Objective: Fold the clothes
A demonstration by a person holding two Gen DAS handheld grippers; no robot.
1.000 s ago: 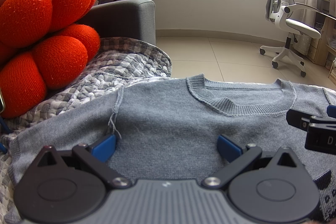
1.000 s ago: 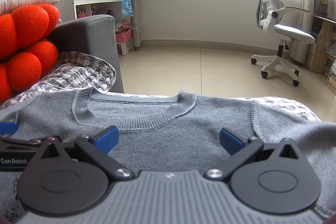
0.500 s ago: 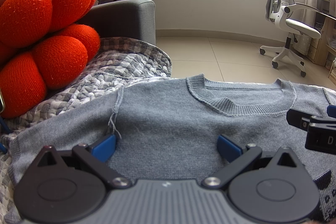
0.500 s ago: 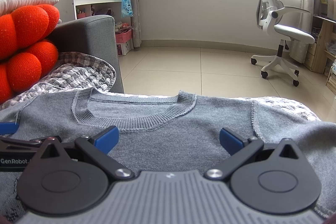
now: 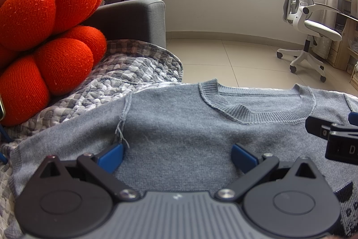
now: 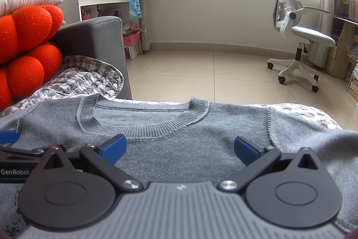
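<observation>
Left wrist view: my left claw (image 5: pixel 176 155) hangs released, blue pads spread wide, low over the chest of the grey knitted crew-neck sweater (image 5: pixel 179 127). The sweater lies flat, collar at the far side, on a grey-and-white checked quilt (image 5: pixel 125 80). A lumpy orange knitted cushion (image 5: pixel 44 37) sits at far left against the dark grey sofa arm (image 5: pixel 134 19). My right claw (image 5: pixel 335 136) shows at the right edge.

Right wrist view: my right claw (image 6: pixel 179 148) is likewise released, pads apart just near of the ribbed collar (image 6: pixel 143 127). A white office chair (image 6: pixel 297 33) stands on the tiled floor (image 6: pixel 201 73) far right.
</observation>
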